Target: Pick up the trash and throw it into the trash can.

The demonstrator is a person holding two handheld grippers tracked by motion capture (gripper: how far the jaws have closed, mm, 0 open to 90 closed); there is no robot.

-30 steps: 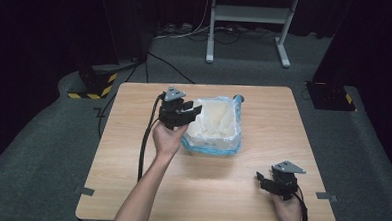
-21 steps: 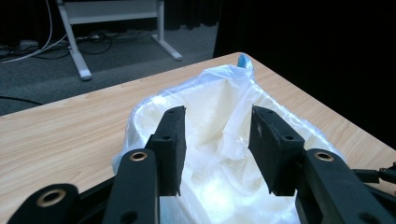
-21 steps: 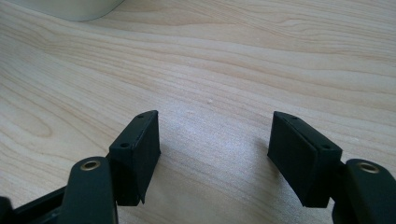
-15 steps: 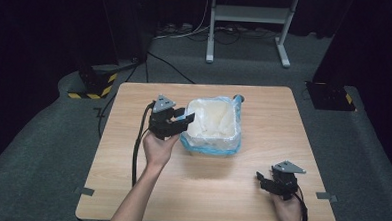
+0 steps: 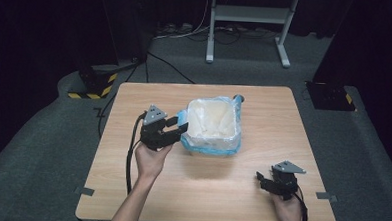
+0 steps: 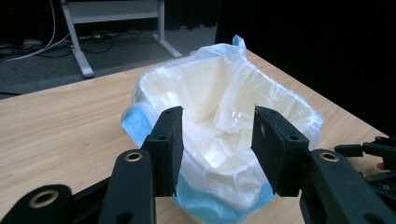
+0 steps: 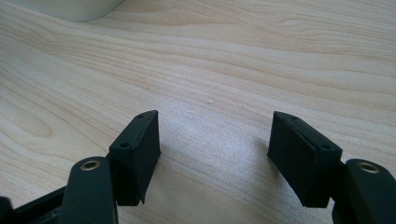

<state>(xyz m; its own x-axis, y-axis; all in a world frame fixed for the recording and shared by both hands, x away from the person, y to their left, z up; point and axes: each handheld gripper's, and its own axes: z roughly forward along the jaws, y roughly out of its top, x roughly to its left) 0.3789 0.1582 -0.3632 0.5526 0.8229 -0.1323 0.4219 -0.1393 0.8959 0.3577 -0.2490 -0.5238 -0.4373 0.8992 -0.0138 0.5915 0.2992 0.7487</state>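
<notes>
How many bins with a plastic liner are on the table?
1. The lined bin stands near the middle of the wooden table, just beside the left gripper; nothing looks hidden behind it.

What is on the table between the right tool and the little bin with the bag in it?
Nothing: in the high view, only bare wooden table lies between the right tool and the bag-lined bin.
</notes>
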